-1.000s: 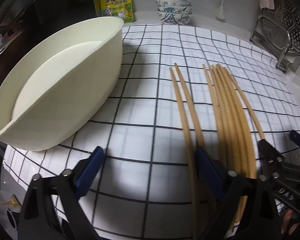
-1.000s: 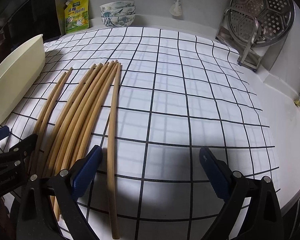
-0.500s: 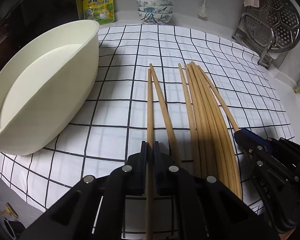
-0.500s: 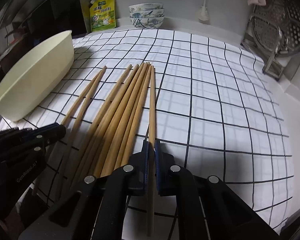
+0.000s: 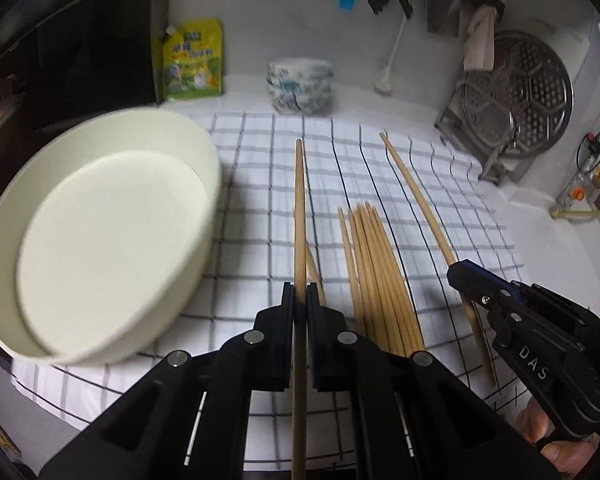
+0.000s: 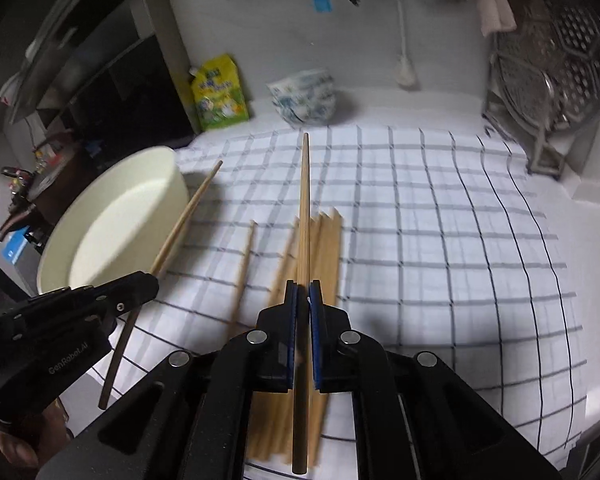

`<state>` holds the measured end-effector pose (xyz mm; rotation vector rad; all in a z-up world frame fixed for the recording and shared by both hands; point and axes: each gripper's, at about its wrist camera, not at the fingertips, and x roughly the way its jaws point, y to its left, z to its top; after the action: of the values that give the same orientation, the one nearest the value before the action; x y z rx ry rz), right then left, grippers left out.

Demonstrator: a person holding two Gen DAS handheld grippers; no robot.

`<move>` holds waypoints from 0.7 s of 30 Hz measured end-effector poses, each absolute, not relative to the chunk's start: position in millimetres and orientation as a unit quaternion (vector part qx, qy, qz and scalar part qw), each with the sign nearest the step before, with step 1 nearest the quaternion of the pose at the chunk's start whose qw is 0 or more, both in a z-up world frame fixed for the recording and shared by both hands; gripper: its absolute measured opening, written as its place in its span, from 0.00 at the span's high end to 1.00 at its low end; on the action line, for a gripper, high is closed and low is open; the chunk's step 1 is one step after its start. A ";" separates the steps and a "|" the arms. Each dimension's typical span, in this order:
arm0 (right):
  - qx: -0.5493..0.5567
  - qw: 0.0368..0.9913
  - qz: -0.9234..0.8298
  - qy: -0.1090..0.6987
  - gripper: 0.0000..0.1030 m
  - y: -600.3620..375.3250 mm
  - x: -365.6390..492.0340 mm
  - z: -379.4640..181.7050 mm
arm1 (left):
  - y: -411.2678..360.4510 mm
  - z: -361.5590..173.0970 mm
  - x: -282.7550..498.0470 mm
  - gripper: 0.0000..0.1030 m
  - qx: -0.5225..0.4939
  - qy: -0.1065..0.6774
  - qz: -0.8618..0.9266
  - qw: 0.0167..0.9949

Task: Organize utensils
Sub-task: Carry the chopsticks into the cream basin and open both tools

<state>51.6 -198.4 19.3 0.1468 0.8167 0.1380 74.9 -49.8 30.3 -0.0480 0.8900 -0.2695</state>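
My left gripper [image 5: 299,296] is shut on one wooden chopstick [image 5: 299,216], held in the air and pointing away over the checked cloth. My right gripper [image 6: 303,294] is shut on a second chopstick [image 6: 304,208], also lifted off the cloth. Each gripper shows in the other's view: the right gripper [image 5: 456,276] with its chopstick [image 5: 416,192], the left gripper [image 6: 150,284] with its chopstick [image 6: 184,220]. Several more chopsticks [image 5: 376,272] lie bundled on the cloth, with a single one [image 6: 244,264] lying beside them. The cream oval tub [image 5: 100,232] sits to the left.
A checked cloth [image 5: 440,208] covers the white counter. At the back stand a yellow refill pouch [image 5: 192,66] and stacked patterned bowls [image 5: 300,86]. A metal steamer rack [image 5: 516,100] leans at the right. A person's fingers [image 5: 552,444] hold the right gripper's handle.
Both grippers went from open above the chopsticks to shut on one chopstick each, then rose off the cloth with them; the remaining chopsticks stayed on the cloth.
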 end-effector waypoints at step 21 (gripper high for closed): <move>0.034 0.874 0.215 0.435 0.94 7.3 164.9 24.5 | 133.4 35.2 144.0 0.93 -0.051 0.409 0.006 0.911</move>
<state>164.9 7.3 24.5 0.0703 0.9093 0.4486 144.0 133.4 35.2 -0.1047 0.8424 0.0115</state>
